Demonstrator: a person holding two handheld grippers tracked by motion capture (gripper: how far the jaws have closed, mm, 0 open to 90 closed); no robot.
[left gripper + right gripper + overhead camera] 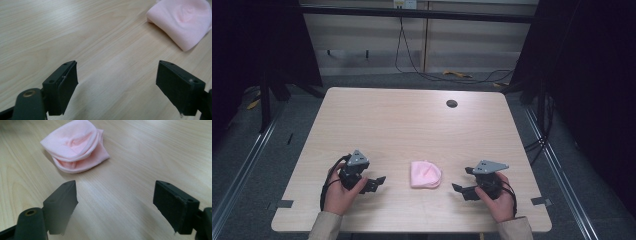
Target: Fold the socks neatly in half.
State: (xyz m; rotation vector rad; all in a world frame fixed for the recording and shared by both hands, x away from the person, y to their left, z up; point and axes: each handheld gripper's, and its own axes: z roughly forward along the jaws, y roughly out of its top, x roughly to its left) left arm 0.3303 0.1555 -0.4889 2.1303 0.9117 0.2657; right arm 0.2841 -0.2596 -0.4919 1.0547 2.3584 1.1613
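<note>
Pink knit hat (pixel 426 174), folded flat, is lying near the middle of the near edge of the wooden table (pixel 412 125), and in the high view the two hands are resting on either side of it, each a little apart from it, as if framing it for an approach from both flanks. The left gripper (pixel 374 182) is pointing rightward at the hat and the right gripper (pixel 460 190) is pointing leftward at it, both sitting low at the tabletop. In the left gripper view, the black jaws are standing spread wide with bare wood between them, holding nothing, and the hat (pixel 183 21) is showing far and to the right, its folded edge turned toward the camera. In the right gripper view, the jaws are likewise gaping apart and empty, and the hat (pixel 75 145) is lying far and to the left, its layered brim opening facing this side, which probably offers the easier edge to pinch.
</note>
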